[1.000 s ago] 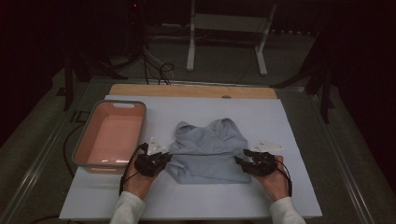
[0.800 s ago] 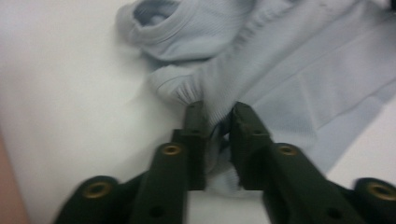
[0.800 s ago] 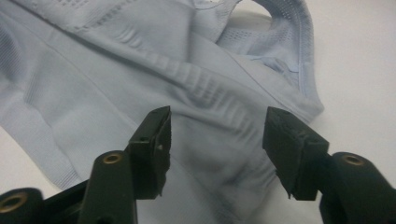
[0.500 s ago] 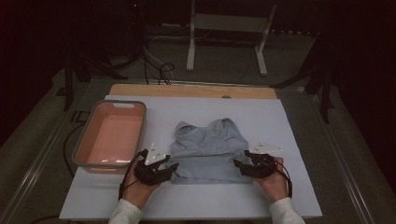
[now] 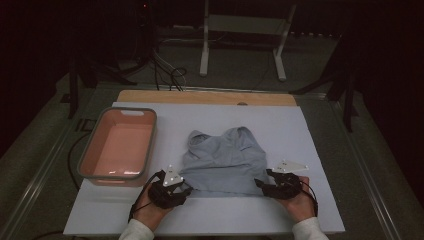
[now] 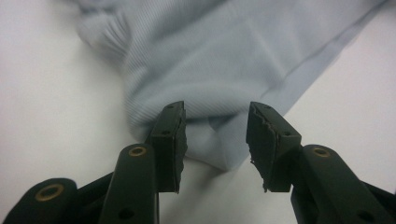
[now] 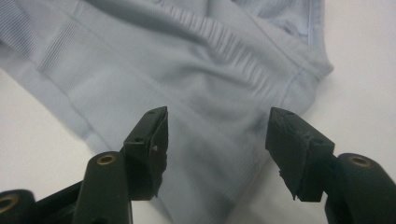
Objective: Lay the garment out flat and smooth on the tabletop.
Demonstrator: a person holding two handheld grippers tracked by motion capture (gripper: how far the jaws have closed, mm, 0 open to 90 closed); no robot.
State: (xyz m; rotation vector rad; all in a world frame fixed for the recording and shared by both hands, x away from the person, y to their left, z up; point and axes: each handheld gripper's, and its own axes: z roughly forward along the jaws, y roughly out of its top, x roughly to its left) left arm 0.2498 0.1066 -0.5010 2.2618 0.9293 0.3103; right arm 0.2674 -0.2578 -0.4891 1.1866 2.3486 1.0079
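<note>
A pale blue-grey sleeveless top (image 5: 225, 160) lies flat on the white table board (image 5: 305, 135), its hem toward the person. My left gripper (image 5: 187, 189) sits at the hem's left corner. In the left gripper view its jaws (image 6: 215, 135) have just opened off the cloth and stand apart, with the corner of the top (image 6: 224, 60) lying loose between them. My right gripper (image 5: 260, 184) is at the hem's right corner. In its own view the right gripper (image 7: 217, 140) has widened its jaws, which hang open over the top (image 7: 187, 70) without pinching it.
An empty pink tub (image 5: 87, 157) with a grey rim stands on the board's left side, just beyond my left hand. A wooden strip (image 5: 205, 96) runs along the far edge. A white stand (image 5: 240, 30) and cables sit on the dark floor behind.
My left hand slid toward the near edge and its jaws opened, letting go of the hem corner. The top now lies flatter and longer. The right hand stayed put.
</note>
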